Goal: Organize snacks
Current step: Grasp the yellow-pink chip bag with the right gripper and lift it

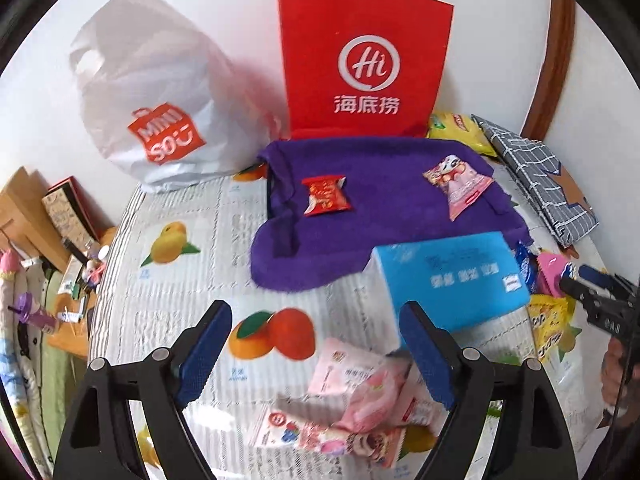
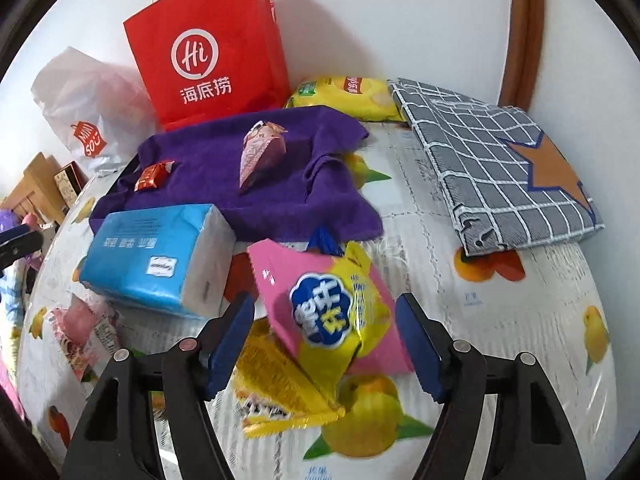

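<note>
My left gripper [image 1: 316,344] is open above a pile of pink snack packets [image 1: 360,404] on the fruit-print tablecloth. A small red packet [image 1: 325,195] and a pink cone-shaped packet [image 1: 460,186] lie on a purple towel [image 1: 360,236]. My right gripper [image 2: 326,332] is open around a pink and yellow snack packet [image 2: 332,312] that rests on a yellow packet [image 2: 280,396]. The red packet [image 2: 154,176] and cone packet [image 2: 260,152] also show on the towel [image 2: 248,196] in the right wrist view. The right gripper [image 1: 596,300] shows at the right edge of the left wrist view.
A blue tissue pack [image 1: 452,280] [image 2: 156,256] lies at the towel's near edge. A red paper bag [image 1: 360,68] [image 2: 208,48] and a white plastic bag [image 1: 152,100] stand against the back wall. A yellow chip bag [image 2: 348,96] and a grey checked folded fabric box [image 2: 504,160] lie at right.
</note>
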`<state>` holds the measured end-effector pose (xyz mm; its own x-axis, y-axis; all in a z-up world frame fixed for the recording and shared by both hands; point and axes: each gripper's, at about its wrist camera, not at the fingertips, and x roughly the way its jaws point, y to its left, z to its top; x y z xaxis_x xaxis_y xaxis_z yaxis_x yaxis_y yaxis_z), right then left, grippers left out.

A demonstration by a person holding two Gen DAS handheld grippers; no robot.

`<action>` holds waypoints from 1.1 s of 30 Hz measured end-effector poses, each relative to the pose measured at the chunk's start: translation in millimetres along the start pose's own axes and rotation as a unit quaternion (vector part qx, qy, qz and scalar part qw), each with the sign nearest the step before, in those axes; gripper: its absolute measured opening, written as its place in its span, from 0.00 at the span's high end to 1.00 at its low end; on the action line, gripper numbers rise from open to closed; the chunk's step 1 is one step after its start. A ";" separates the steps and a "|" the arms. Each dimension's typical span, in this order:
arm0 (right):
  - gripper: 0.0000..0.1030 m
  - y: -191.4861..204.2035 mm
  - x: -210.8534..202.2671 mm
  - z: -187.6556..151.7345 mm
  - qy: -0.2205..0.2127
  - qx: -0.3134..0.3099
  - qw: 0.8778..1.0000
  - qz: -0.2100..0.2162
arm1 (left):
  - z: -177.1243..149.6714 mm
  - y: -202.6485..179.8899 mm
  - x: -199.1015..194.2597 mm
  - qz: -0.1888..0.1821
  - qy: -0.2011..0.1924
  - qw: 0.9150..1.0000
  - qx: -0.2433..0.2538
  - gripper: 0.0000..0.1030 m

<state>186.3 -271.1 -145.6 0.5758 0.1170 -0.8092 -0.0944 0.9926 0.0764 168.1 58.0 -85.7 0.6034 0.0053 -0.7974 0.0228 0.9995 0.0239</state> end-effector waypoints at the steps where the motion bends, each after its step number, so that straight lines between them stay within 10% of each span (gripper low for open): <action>1: 0.28 -0.3 6.5 1.6 0.007 -0.002 1.000 -0.003 | -2.8 3.3 0.1 0.004 0.001 1.000 -0.004 0.18; 9: 0.24 1.3 44.0 2.5 0.048 -0.028 0.998 0.024 | -21.6 29.2 4.7 0.012 0.011 0.999 -0.046 0.17; 13: 0.42 2.0 40.7 -0.5 0.042 -0.035 0.998 0.021 | -31.1 36.9 9.4 0.009 0.021 0.998 -0.061 0.17; 33: 0.42 10.9 -42.5 -25.2 -0.052 -0.012 0.998 0.029 | -87.2 13.0 10.4 -0.056 0.070 0.995 -0.046 0.19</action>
<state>140.3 -266.1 -125.0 0.6502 0.1779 -0.7386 -0.1491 0.9832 0.1056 105.2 73.9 -146.2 0.4846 -0.1087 -0.8680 0.0063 0.9927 -0.1208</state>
